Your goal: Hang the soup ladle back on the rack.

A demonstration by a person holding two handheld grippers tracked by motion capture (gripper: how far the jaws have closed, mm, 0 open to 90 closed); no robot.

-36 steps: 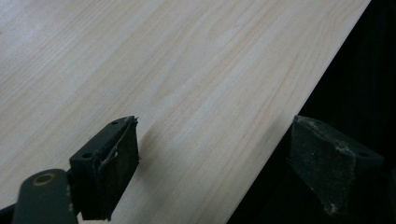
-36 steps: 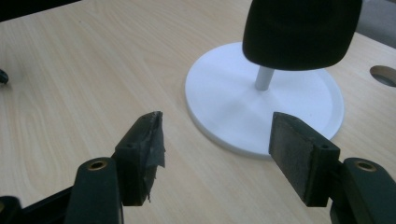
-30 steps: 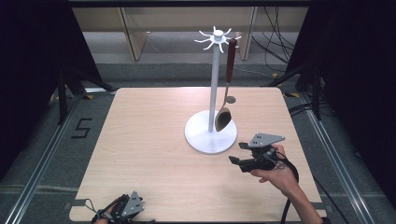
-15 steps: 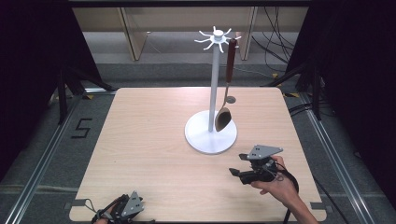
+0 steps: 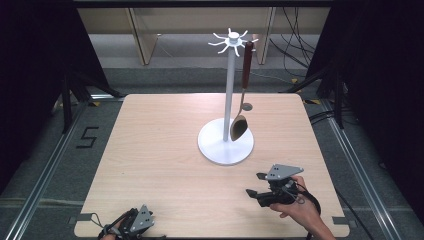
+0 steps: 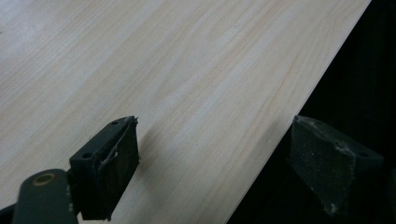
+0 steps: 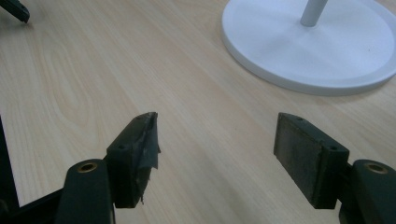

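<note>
One spoon [image 5: 242, 106] with a dark red-brown handle is hanging from one white stand [image 5: 228, 125]. The handle is hooked on a prong of the stand's top ring, and the brown bowl of the spoon is hanging just above the round white base [image 7: 317, 44], beside the pole. The stand is standing a little right of the middle of one wooden table [image 5: 160, 150].

I am holding two grippers, one in each hand. My right gripper [image 5: 252, 185] is hovering near the front right part of the table, in front of the stand's base and apart from it, and it is pointing to the left. In the right gripper view its two jaws are standing wide apart over bare wood, with nothing between them; they have just been opening a little further. My left gripper [image 5: 131, 226] is sitting at the front edge of the table, left of the middle. In the left gripper view its jaws are also standing wide apart and are holding nothing; one jaw is over the wood and the other is past the table's edge.

Compared with a second ago, my right gripper has come nearer to me and further from the stand. My left gripper, the spoon and the stand are staying where they were.
</note>
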